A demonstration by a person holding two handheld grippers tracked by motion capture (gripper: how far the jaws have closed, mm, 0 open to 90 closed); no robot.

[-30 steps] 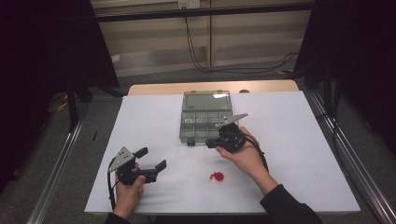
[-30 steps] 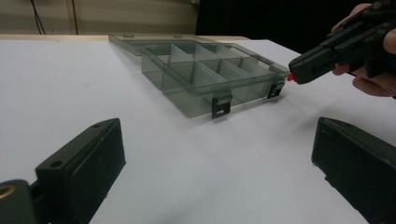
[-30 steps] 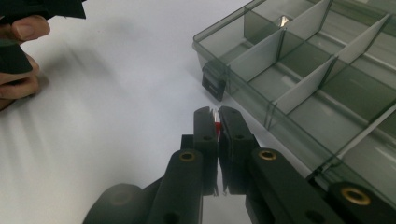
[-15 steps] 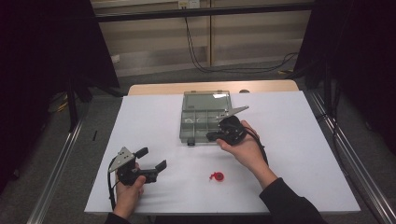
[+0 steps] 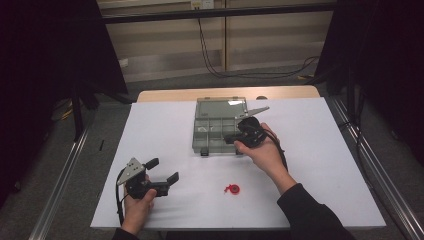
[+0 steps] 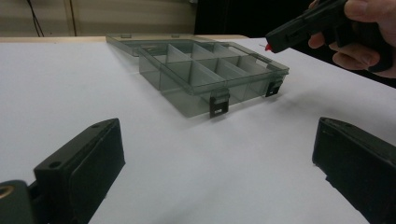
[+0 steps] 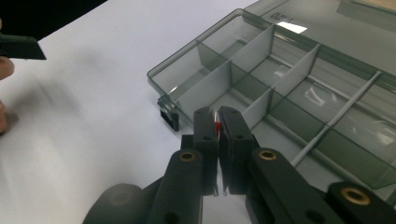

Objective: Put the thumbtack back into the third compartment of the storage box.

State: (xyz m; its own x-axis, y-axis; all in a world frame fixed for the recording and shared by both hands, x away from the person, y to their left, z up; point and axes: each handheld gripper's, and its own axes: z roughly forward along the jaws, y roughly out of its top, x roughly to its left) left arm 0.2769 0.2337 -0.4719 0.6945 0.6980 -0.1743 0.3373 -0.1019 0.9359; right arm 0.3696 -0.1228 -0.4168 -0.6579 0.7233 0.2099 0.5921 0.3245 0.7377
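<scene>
1. Organizer box of smoky clear plastic (image 5: 215,132), with its lid swung flat open behind it, sits toward the far middle of the white table (image 5: 320,150); its divided compartments look bare where they can be seen.
2. Right gripper (image 5: 231,138) is held over the box's near-right part, its jaws pinched almost together on a small red piece (image 7: 217,125), which peeks out between the tips in the right gripper view.
3. In the left gripper view that same red piece shows as a speck at the tip of the right gripper, above the box's front edge.
4. Left gripper (image 5: 162,171) rests low at the near-left of the table, well apart from the box, jaws spread wide with nothing between them.
5. A second small red part (image 5: 231,189) lies on the table near the front, between the two hands.
</scene>
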